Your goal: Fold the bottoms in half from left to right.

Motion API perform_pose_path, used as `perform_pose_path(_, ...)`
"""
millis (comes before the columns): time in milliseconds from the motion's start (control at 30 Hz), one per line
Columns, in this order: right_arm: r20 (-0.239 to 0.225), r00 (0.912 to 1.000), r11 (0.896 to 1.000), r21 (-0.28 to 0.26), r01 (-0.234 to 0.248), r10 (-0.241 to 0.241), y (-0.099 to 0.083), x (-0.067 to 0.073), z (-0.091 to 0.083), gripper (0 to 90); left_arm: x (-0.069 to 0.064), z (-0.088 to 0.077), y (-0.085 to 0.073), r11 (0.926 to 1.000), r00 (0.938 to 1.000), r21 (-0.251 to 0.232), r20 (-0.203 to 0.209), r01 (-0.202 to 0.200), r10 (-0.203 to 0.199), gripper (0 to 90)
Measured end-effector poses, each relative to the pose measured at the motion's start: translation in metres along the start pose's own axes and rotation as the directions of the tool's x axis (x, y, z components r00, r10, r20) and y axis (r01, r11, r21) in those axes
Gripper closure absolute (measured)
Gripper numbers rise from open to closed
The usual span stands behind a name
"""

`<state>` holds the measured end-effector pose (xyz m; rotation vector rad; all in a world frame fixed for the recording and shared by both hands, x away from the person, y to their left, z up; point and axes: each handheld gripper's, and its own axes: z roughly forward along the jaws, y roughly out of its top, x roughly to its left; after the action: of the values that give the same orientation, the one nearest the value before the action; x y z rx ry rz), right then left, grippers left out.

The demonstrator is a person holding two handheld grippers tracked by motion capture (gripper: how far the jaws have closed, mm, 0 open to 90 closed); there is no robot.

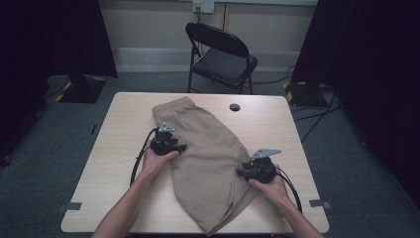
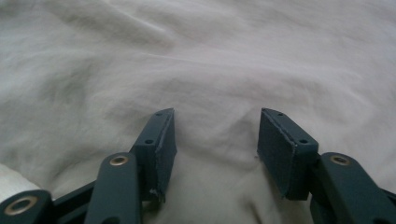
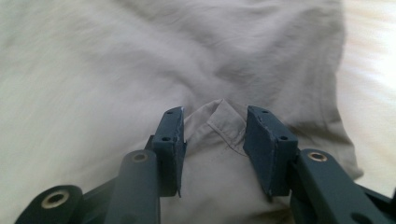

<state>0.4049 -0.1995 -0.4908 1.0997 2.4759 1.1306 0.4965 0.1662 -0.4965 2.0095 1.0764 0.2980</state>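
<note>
You have nothing to read here: no words, labels, brand marks or numbers stand on anything you can see. The only sign-like markings are the yellow-and-black hazard stripes (image 1: 292, 92) on the floor stand just beyond the table's (image 1: 124, 148) far right corner, and a matching striped patch (image 1: 63, 94) off its far left corner; neither carries lettering. The wall plate (image 1: 203, 6) above the chair, straight beyond the table's far edge, is too small and blurred for you to make out any writing. The khaki shorts (image 1: 208, 158) lying on the table show no tag or print in either gripper view.
</note>
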Motion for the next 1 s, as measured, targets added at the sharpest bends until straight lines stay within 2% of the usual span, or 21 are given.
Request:
perform_pose_path(133, -0.014, 0.9992, 0.999, 0.014, 0.038, -0.038, 0.000, 0.016, 0.001, 58.2, 0.006, 0.003, 0.006, 0.9998, 1.0000, 0.018, -0.001, 0.006, -0.006, 43.0)
perform_pose_path(167, -0.019, 0.9987, 0.999, 0.018, 0.048, -0.048, 0.000, 0.021, 0.002, 58.1, 0.008, 0.002, 0.008, 0.9994, 1.0000, 0.034, 0.006, -0.008, 0.008, 42.1)
perform_pose_path(200, -0.033, 0.9980, 0.998, 0.021, 0.055, -0.054, 0.000, 0.024, 0.002, 58.1, 0.010, 0.000, 0.010, 0.9989, 0.9998, 0.044, -0.004, -0.019, 0.019, 42.4)
perform_pose_path(233, -0.044, 0.9974, 0.998, 0.026, 0.059, -0.058, 0.001, 0.026, 0.002, 57.2, 0.012, -0.005, 0.011, 0.9994, 0.9997, 0.032, -0.015, -0.017, 0.017, 44.6)
perform_pose_path(267, -0.053, 0.9969, 0.998, 0.026, 0.060, -0.059, 0.003, 0.027, 0.002, 55.6, 0.015, -0.011, 0.012, 0.9999, 1.0000, 0.015, 0.003, 0.005, -0.005, 45.1)
perform_pose_path(300, -0.038, 0.9989, 0.999, -0.018, 0.029, -0.030, 0.010, 0.023, -0.003, 51.1, 0.015, -0.017, 0.013, 0.9997, 0.9995, 0.009, 0.022, 0.024, -0.024, 43.3)
perform_pose_path(333, -0.038, 0.9989, 0.999, -0.018, 0.029, -0.030, 0.010, 0.023, -0.003, 51.1, 0.014, -0.022, 0.013, 0.9999, 0.9993, 0.004, 0.034, 0.014, -0.014, 43.3)
perform_pose_path(400, -0.011, 0.9999, 0.998, -0.067, 0.002, -0.003, 0.018, 0.014, -0.009, 51.4, 0.006, -0.036, 0.013, 0.9993, 0.9982, 0.010, 0.048, -0.036, 0.035, 45.1)
perform_pose_path(467, 0.005, 0.9998, 0.996, -0.086, -0.017, 0.017, 0.029, 0.003, -0.008, 52.1, -0.002, -0.049, 0.010, 0.9993, 0.9960, 0.002, 0.081, -0.037, 0.037, 47.9)
perform_pose_path(533, 0.011, 0.9998, 0.994, -0.104, -0.015, 0.017, 0.036, 0.000, -0.004, 54.0, -0.012, -0.060, 0.003, 0.9993, 0.9930, -0.010, 0.112, -0.037, 0.038, 50.0)
perform_pose_path(633, 0.010, 0.9999, 0.995, -0.099, 0.012, -0.011, 0.043, 0.000, 0.005, 57.4, -0.029, -0.067, -0.010, 0.9976, 0.9874, 0.020, 0.145, -0.067, 0.064, 50.6)
perform_pose_path(700, 0.008, 0.9999, 0.996, -0.091, 0.013, -0.013, 0.047, 0.000, 0.013, 59.2, -0.036, -0.069, -0.018, 0.9970, 0.9829, 0.039, 0.175, -0.066, 0.059, 51.3)
perform_pose_path(733, 0.000, 1.0000, 0.996, -0.084, 0.008, -0.008, 0.050, -0.001, 0.023, 58.9, -0.040, -0.068, -0.024, 0.9961, 0.9803, 0.053, 0.188, -0.071, 0.060, 51.3)
perform_pose_path(800, 0.000, 1.0000, 0.997, -0.078, 0.007, -0.007, 0.051, -0.001, 0.026, 58.9, -0.044, -0.067, -0.030, 0.9917, 0.9836, 0.081, 0.159, -0.100, 0.086, 51.3)
perform_pose_path(900, 0.013, 0.9999, 0.998, -0.061, -0.003, 0.004, 0.051, -0.006, 0.036, 58.9, -0.038, -0.060, -0.034, 0.9918, 0.9885, 0.107, 0.141, -0.070, 0.055, 51.0)
perform_pose_path(967, 0.008, 1.0000, 0.999, -0.045, 0.001, -0.001, 0.048, -0.008, 0.040, 61.5, -0.032, -0.056, -0.034, 0.9939, 0.9915, 0.111, 0.129, 0.002, -0.016, 50.1)
perform_pose_path(1000, 0.010, 0.9999, 0.999, -0.041, 0.009, -0.009, 0.046, -0.009, 0.041, 61.5, -0.031, -0.055, -0.033, 0.9934, 0.9924, 0.114, 0.121, 0.007, -0.021, 50.0)
